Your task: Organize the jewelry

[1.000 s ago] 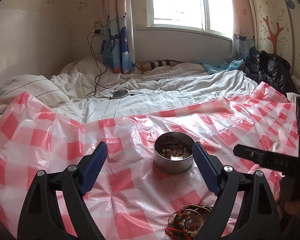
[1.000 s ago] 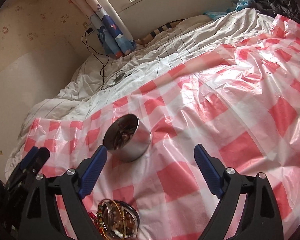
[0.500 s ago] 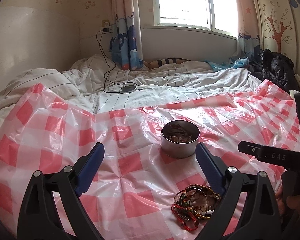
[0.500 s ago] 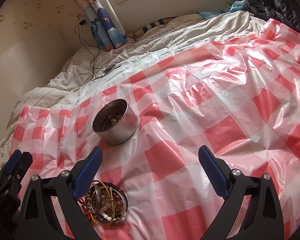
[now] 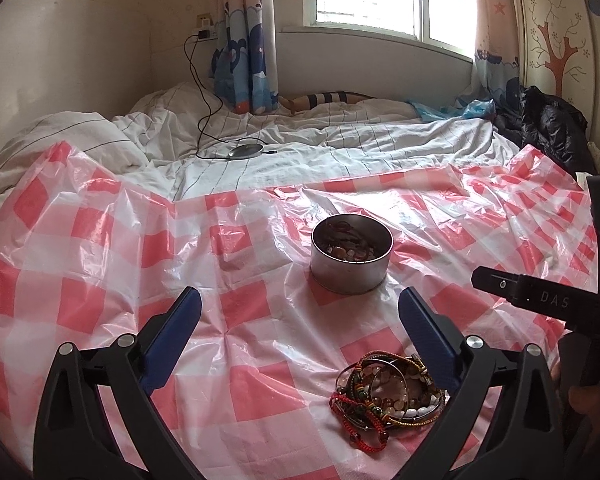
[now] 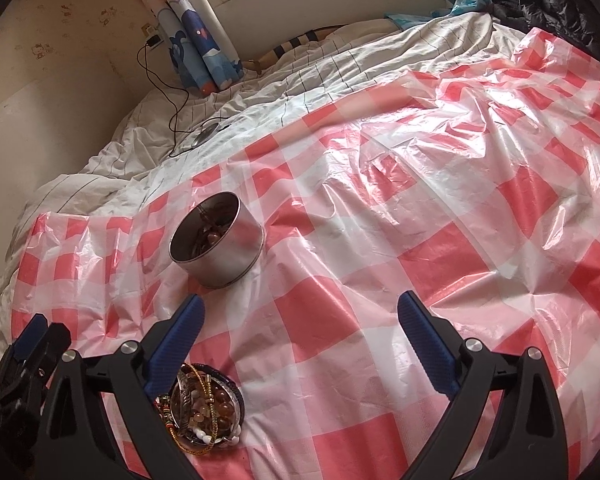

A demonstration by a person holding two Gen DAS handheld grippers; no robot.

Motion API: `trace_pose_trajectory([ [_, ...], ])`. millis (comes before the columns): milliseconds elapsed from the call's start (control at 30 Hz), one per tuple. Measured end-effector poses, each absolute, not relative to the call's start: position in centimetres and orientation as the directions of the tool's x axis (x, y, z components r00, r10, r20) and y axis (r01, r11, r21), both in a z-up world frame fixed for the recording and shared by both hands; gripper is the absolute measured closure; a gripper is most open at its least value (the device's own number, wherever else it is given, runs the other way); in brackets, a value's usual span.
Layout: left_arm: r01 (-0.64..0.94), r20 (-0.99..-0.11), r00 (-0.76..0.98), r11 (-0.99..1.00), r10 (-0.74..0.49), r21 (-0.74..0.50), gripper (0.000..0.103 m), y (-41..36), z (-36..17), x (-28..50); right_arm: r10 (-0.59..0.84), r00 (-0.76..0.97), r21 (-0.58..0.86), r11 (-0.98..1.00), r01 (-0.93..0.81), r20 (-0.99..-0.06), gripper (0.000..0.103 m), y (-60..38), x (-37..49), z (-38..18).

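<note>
Checked plastic sheet [image 5: 260,320] on your bed: tin [image 5: 351,258], contents indistinct; bracelet pile [image 5: 388,392] partly behind your left gripper [image 5: 300,318], its jaws just widened, empty; right gripper [image 6: 300,316] likewise spread.

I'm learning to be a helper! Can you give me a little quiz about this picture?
1. True or false: the left gripper holds a bracelet.
2. What stands on the checked sheet beyond the bracelet pile? A) metal tin B) glass jar C) shoe box
3. What lies inside the tin?

Key: 1. False; its jaws are open and empty. 2. A. 3. Jewelry, mostly beads and cords.
</note>
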State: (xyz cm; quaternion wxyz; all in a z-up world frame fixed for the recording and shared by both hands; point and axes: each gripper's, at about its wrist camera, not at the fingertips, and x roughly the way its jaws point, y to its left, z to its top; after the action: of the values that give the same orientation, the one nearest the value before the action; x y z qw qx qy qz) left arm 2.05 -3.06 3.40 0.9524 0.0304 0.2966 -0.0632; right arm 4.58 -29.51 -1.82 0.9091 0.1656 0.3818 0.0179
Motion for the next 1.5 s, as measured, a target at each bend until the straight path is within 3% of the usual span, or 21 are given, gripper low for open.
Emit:
trace_pose_trajectory([
  [567, 0.104, -0.644, 0.752, 0.990, -0.138, -0.092, 0.008, -1.6, 1.7, 2.2, 0.112, 0.694, 0.297, 0.943, 0.152, -0.711, 0.008, -30.1, 4.6, -2.3],
  [1500, 0.138, -0.676, 0.729, 0.990, -0.113, -0.017, 0.008, -4.0, 0.7, 3.2, 0.118, 0.679, 0.306, 0.938, 0.163, -0.725, 0.008, -30.3, 4.7, -2.8],
])
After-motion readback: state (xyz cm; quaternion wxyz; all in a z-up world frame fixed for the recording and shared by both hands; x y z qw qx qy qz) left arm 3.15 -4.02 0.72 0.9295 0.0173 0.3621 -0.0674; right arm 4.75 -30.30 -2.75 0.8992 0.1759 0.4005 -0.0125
